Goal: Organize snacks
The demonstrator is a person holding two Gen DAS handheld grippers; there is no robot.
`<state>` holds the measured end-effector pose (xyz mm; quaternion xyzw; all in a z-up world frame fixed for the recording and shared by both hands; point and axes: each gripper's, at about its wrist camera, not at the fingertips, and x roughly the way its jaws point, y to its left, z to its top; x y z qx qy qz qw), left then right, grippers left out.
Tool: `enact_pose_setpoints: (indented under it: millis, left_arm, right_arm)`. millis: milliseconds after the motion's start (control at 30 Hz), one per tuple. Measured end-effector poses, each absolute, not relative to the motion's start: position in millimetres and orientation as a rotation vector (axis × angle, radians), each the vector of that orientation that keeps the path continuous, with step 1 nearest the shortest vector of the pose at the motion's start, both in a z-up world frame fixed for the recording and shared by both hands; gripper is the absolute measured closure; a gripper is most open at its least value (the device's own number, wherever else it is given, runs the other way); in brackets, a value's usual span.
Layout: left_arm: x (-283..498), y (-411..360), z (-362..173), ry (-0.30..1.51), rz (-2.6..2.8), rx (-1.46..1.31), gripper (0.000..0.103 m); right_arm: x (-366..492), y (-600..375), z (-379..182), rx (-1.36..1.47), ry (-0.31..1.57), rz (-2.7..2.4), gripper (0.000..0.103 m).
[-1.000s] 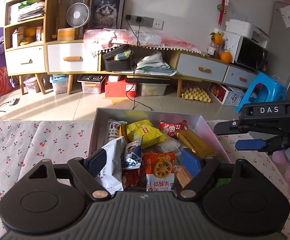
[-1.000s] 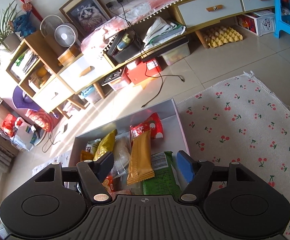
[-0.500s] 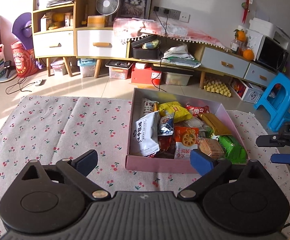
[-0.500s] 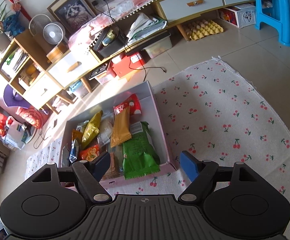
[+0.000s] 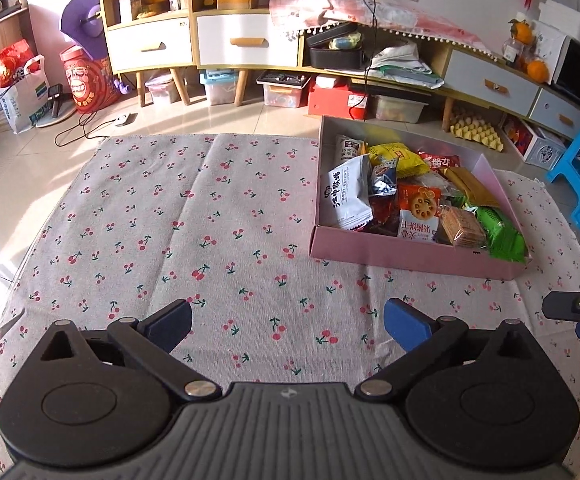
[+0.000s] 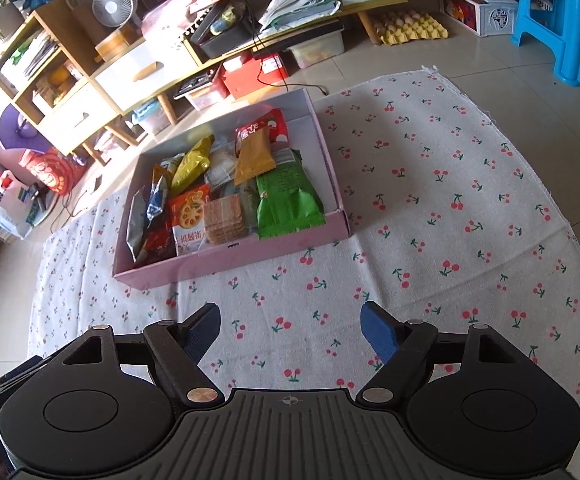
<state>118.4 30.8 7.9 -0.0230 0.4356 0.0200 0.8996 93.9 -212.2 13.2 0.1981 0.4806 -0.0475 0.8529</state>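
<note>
- Sitting on a cherry-print cloth (image 5: 218,216), a shallow pink box (image 5: 410,254) holds a heap of snack packets, well ahead of both grippers.
- Inside: a white packet (image 5: 346,196) with dark Chinese lettering at the left, a yellow packet (image 5: 396,156), a red packet (image 6: 262,128) against the far wall, a gold bar wrapper (image 6: 254,156), an orange biscuit packet (image 5: 418,210) with a lotus-root slice printed on it, clear-wrapped crackers (image 6: 224,218) and a green packet (image 6: 286,200) at the right.
- Left gripper (image 5: 288,322): fingers spread wide, having just been opening, nothing between them, only cloth below.
- Right gripper (image 6: 290,328): fingers apart too, likewise just opening, nothing between them; only its tip shows at the right edge of the left view.
- Packets lower in the heap are overlapped, and what they are cannot be told.
- Print on the packets is Chinese and mostly too small to read.
- Behind, a low cabinet (image 5: 246,40) has bins (image 5: 218,88) and a red carton (image 5: 336,100) beneath; their contents are unclear.
</note>
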Motion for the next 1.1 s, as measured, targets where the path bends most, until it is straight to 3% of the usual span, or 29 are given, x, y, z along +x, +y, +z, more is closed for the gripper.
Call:
enact_pose_setpoints:
  millis: [567,1100]
  left_arm:
    - [82.4,19.9,12.2,0.923,0.011,-0.009,0.001]
    - [75.4,4.6,8.0,0.926,0.007,0.009,0.001]
  right_arm:
    - [45.9,-158.7,12.9,0.118,0.936,-0.041,0.015]
    - [42.4,-170.6,12.6,0.152,0.927,-0.075,0.014]
